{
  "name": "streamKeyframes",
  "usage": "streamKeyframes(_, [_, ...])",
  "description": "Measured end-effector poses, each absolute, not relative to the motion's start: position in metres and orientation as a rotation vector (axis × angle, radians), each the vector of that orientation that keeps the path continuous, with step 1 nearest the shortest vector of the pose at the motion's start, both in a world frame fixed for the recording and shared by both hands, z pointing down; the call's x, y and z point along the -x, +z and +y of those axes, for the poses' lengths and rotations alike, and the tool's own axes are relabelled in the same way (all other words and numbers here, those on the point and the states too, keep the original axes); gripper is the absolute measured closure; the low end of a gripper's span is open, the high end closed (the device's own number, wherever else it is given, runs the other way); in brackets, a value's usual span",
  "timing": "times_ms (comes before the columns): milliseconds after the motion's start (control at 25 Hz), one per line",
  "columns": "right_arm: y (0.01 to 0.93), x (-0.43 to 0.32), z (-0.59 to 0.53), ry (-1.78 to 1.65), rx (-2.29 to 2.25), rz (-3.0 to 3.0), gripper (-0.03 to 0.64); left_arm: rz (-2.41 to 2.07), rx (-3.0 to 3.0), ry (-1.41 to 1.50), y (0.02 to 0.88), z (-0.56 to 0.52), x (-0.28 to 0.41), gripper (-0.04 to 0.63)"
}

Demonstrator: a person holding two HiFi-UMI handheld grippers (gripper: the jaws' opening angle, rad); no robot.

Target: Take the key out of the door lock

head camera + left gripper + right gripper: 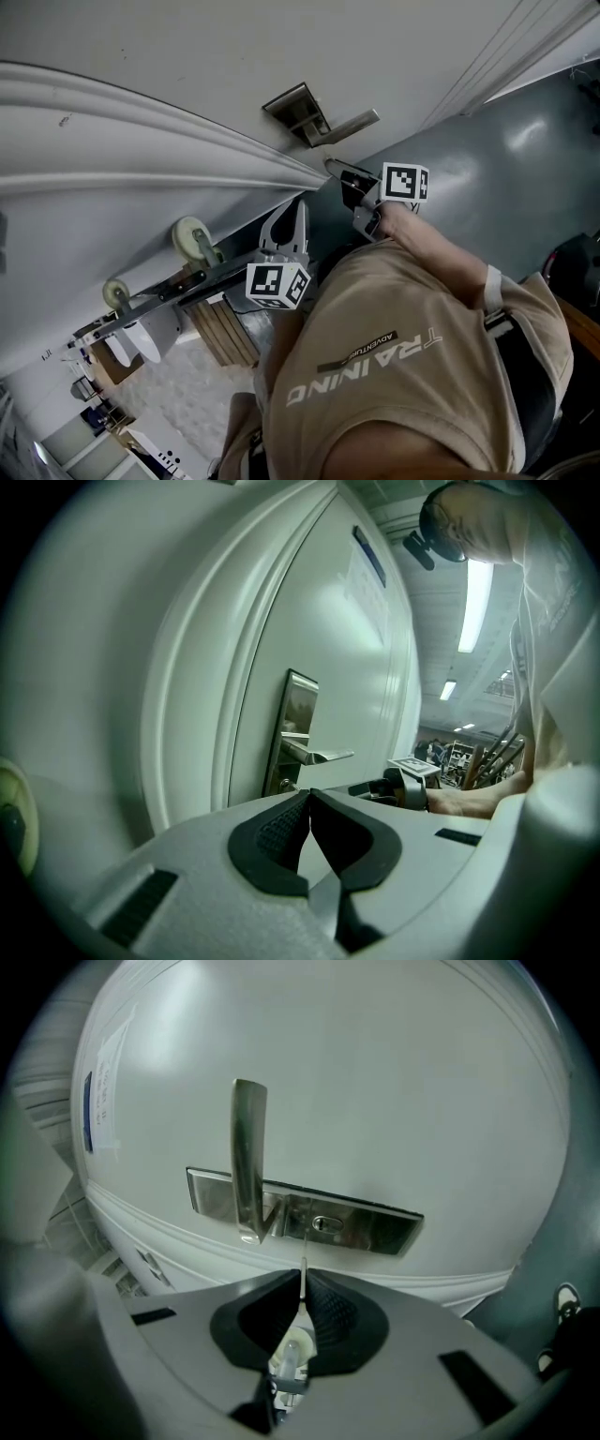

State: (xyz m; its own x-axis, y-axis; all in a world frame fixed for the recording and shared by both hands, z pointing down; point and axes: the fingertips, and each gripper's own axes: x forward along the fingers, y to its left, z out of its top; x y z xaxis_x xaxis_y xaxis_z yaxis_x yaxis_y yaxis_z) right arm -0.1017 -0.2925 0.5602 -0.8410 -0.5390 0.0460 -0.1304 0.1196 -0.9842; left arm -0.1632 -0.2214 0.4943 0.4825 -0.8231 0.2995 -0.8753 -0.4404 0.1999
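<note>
1. Head view: a white panelled door [187,56] fills the upper frame, with grey floor [506,169] at right. Our right gripper [349,180] sits right of centre, just below the lever handle [349,125]. The left gripper [291,217] is lower, near centre. Our beige shirt [403,375] covers the lower right, and two castor wheels [192,240] show at left.
2. Left gripper view: the jaws meet tip to tip, with nothing between them. Past them stands the lock plate [292,719], and strip lights [476,602] glow at upper right.
3. Right gripper view: the jaws clamp the key [302,1269]. Its blade points up at the plate, the tip just left of the keyhole [326,1224] and out of the slot. A blue sign [89,1110] sits at upper left.
</note>
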Motion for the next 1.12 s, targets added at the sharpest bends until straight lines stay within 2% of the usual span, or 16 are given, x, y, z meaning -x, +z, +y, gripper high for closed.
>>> streamKeyframes(800, [0.518,0.095,-0.178,-1.619,0.795,2.283,0.589,-1.417,-2.454,0.079,0.475,-0.121,0.18,0.586])
streamKeyframes(1120, [0.52,0.083,-0.124,-1.587,0.817,2.3,0.589,-1.424,-2.428,0.062,0.493,-0.078,0.191,0.586])
